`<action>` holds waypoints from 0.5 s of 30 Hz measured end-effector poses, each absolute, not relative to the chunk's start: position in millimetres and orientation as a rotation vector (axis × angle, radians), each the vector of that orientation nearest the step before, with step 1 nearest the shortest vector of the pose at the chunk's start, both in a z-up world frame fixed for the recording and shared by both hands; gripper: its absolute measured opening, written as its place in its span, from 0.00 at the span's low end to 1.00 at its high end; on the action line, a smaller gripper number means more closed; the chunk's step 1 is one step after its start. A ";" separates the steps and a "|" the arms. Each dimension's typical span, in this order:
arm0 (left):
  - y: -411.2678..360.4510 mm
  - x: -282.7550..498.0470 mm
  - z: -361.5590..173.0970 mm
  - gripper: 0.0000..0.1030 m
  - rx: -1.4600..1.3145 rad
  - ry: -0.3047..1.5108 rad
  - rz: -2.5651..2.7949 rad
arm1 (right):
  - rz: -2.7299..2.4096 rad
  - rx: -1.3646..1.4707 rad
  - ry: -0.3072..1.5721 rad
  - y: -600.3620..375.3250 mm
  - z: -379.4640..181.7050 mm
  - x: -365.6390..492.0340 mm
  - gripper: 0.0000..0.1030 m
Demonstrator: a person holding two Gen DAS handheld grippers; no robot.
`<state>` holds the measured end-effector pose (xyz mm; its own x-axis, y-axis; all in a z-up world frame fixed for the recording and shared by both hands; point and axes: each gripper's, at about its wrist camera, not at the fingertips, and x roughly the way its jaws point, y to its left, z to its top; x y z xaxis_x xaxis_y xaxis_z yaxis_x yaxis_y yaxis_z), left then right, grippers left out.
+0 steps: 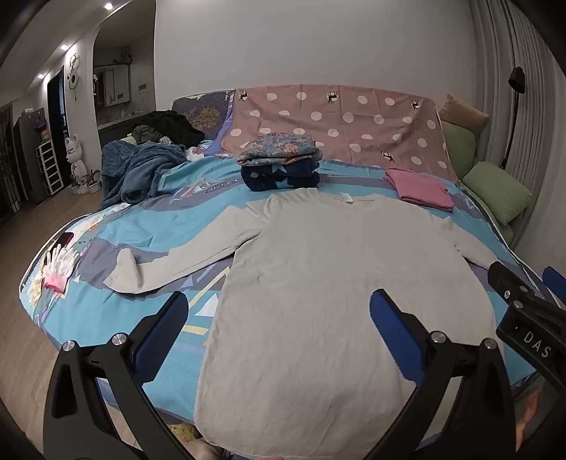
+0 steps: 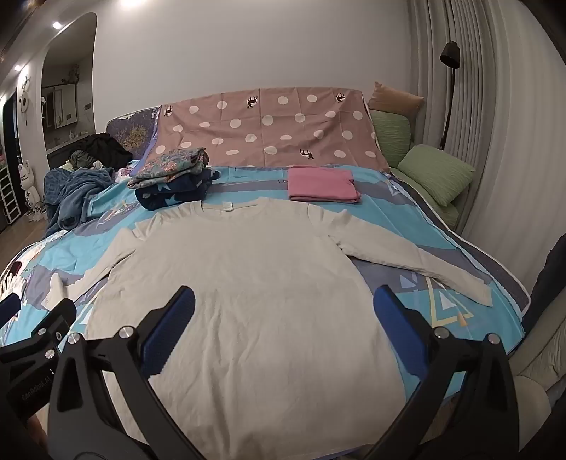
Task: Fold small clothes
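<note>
Lying flat mid-bed point(image 1: 148, 226), a grey long-sleeved shirt point(image 1: 336, 269) is being overhung by the left gripper point(image 1: 279, 318) and right gripper point(image 2: 284, 311), both held wide and empty.

The room has a plain white wall point(image 1: 318, 42) behind a bed point(image 1: 148, 226) covered with a blue patterned sheet, and a pink polka-dot cloth point(image 1: 339, 116) is draped over the headboard. Pleated light curtains point(image 2: 470, 106) hang along the right side, with a black floor lamp point(image 2: 450, 56) in front of them and green pillows point(image 2: 435, 173) stacked beside the bed. At left, an arched opening point(image 1: 116, 70) under recessed ceiling lights point(image 1: 108, 6) leads to a further room, and a white bear figure point(image 1: 76, 159) and a white drawer unit point(image 1: 49, 166) stand on the wood-look floor point(image 1: 32, 226).
</note>
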<state>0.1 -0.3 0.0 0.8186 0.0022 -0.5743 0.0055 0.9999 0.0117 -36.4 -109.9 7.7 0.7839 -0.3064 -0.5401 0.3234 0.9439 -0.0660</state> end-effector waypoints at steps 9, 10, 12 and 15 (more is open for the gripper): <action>0.9 -0.4 -1.1 0.99 0.024 0.597 0.000 | -0.333 0.032 0.579 -111.5 9.4 -36.2 0.98; 1.6 -0.8 -1.3 0.99 0.026 0.593 0.001 | -0.332 0.032 0.580 -110.6 10.5 -36.9 0.98; -2.9 -2.8 1.0 0.99 0.033 0.591 0.000 | -0.333 0.031 0.583 -111.7 8.7 -33.5 0.98; -3.3 -3.4 -0.6 0.99 0.034 0.588 -0.003 | -0.332 0.029 0.586 -111.6 9.3 -33.2 0.98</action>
